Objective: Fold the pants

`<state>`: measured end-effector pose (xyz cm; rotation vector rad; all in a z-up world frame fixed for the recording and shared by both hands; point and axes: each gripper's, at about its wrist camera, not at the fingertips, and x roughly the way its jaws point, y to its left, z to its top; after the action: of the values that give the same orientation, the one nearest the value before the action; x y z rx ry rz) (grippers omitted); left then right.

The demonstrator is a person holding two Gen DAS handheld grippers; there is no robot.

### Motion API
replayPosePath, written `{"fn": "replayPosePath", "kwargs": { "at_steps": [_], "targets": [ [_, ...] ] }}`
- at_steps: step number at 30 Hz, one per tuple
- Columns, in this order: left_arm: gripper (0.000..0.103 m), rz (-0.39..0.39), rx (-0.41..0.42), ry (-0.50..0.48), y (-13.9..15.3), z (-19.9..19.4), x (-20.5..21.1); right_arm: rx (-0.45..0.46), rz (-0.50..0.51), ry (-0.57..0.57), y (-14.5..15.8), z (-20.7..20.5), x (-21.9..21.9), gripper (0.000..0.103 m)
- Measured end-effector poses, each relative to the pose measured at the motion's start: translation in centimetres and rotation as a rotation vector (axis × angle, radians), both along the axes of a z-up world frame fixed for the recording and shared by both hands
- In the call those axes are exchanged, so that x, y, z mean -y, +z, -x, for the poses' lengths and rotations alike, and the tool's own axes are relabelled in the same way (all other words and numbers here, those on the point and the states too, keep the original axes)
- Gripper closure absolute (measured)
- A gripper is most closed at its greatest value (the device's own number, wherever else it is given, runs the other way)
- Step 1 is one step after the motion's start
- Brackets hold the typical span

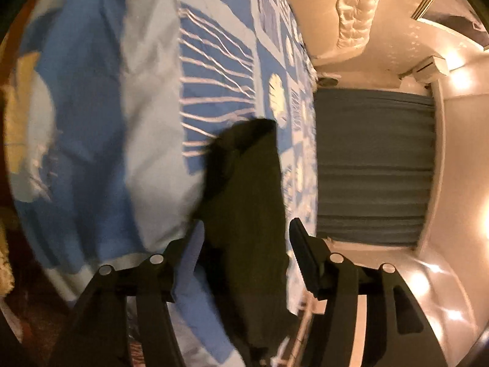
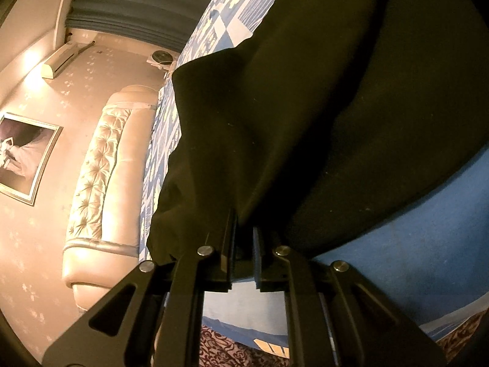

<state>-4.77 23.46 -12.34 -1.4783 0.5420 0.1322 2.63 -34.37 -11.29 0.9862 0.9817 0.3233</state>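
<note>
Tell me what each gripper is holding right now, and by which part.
The right gripper is shut on the dark fabric pants, pinching a bunched fold at their near edge. The left gripper is open around the pants, holding nothing.

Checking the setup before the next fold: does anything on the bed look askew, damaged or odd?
Nothing looks damaged or spilled. The dark pants lie bunched on the blue patterned bedspread, not yet flat; the right tongs pinch their edge, while the left tongs are open around the fabric.
</note>
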Motion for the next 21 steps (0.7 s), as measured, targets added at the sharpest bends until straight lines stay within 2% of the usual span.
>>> {"fn": "replayPosePath", "kwargs": {
  "at_steps": [3, 6, 7, 8, 9, 10, 15, 21],
  "targets": [
    [0.045, 0.039, -0.044, 0.012, -1.5, 0.0, 0.2, -0.003, -0.007, 0.002, -0.3, 0.1, 0.2, 0.094],
    [0.046, -0.004, -0.05, -0.007, -1.3, -0.5, 0.6, -0.005, -0.015, 0.004, -0.3, 0.0, 0.2, 0.093],
    [0.057, -0.023, -0.043, -0.022, -1.0, -0.8, 0.8, -0.005, -0.016, 0.003, -0.3, 0.0, 0.2, 0.093],
    [0.076, -0.03, -0.044, -0.038, -0.9, -1.2, 0.9, -0.005, -0.016, 0.004, -0.3, 0.0, 0.2, 0.093],
    [0.086, -0.04, -0.062, -0.059, -0.9, -1.5, 1.0, -0.004, -0.013, 0.004, -0.4, 0.0, 0.3, 0.093],
    [0.09, -0.044, -0.078, -0.065, -1.0, -1.6, 1.0, -0.004, -0.013, 0.004, -0.4, 0.0, 0.3, 0.093],
    [0.093, -0.02, -0.065, -0.06, -1.2, -1.3, 1.0, -0.002, -0.01, 0.007, -0.3, 0.0, 0.3, 0.093],
    [0.096, -0.034, 0.001, -0.066, 1.8, -2.9, 0.4, 0.023, -0.007, 0.008, 0.5, 0.0, 0.3, 0.095]
  ]
}}
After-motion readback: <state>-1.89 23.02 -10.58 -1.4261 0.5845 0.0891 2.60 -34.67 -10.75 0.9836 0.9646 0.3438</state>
